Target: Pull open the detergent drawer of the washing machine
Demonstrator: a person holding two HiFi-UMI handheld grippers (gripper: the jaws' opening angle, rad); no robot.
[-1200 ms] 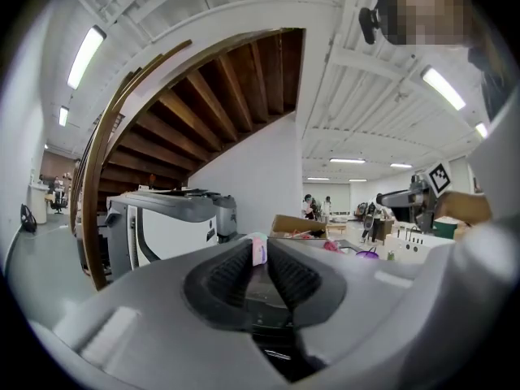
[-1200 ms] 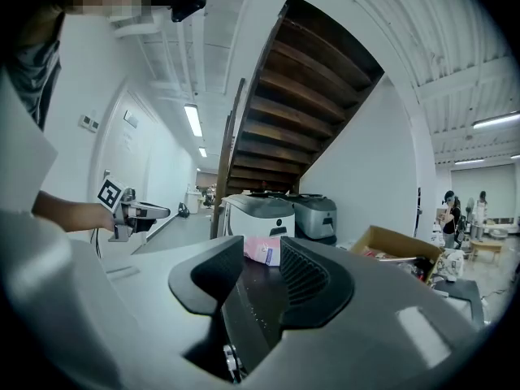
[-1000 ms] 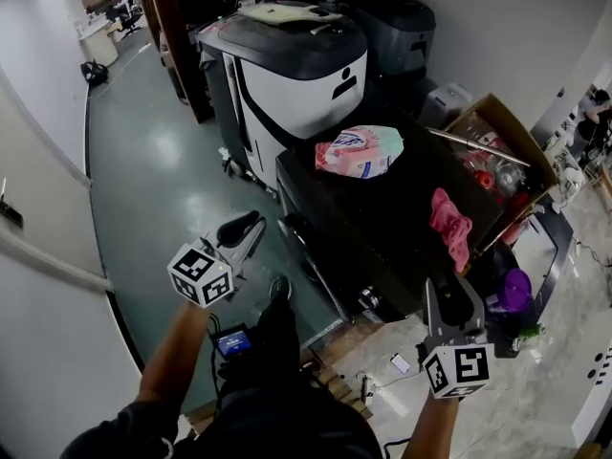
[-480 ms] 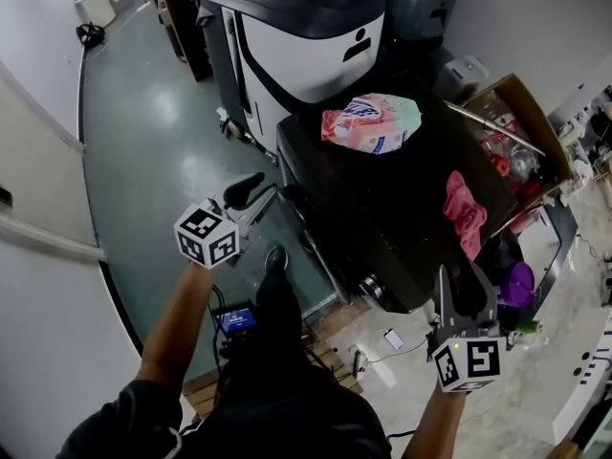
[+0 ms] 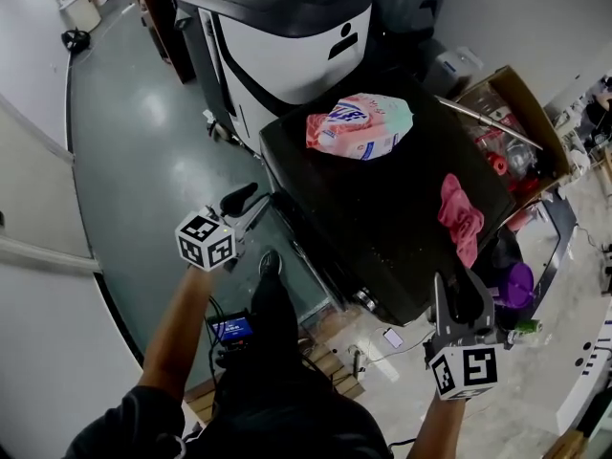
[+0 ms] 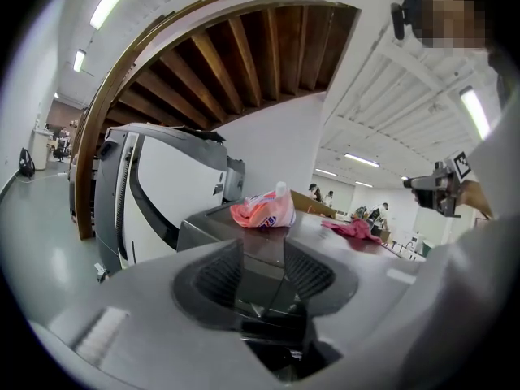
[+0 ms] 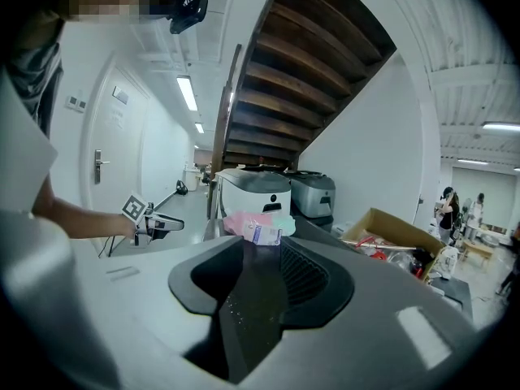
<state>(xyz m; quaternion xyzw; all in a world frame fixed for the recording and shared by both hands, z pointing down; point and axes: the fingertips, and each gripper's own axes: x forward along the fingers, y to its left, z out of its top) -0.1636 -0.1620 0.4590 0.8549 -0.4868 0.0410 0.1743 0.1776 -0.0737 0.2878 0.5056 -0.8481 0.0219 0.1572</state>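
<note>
Task status: not started, by my reading. Black washing machine (image 5: 382, 208) stands ahead of the person, with a pink detergent pouch (image 5: 360, 125) and a pink cloth (image 5: 459, 216) lying on its lid. Its front face (image 5: 298, 237) is seen steeply from above, and nothing juts out from it; the detergent drawer itself cannot be picked out in any view, so I take it as shut. Left to do: reach the drawer front, grip it, draw it outward. Left claw (image 5: 252, 205) is held out on an extended forearm, just beside the upper left part of the front face and apart from it, pointing at the machine and tilted slightly down. Its jaws have just been opening and stand about half apart with nothing between them. Right claw (image 5: 463, 293) is held low by the near right corner of the machine, aimed along the lid, jaws apart and empty; contact with the corner cannot be judged
</note>
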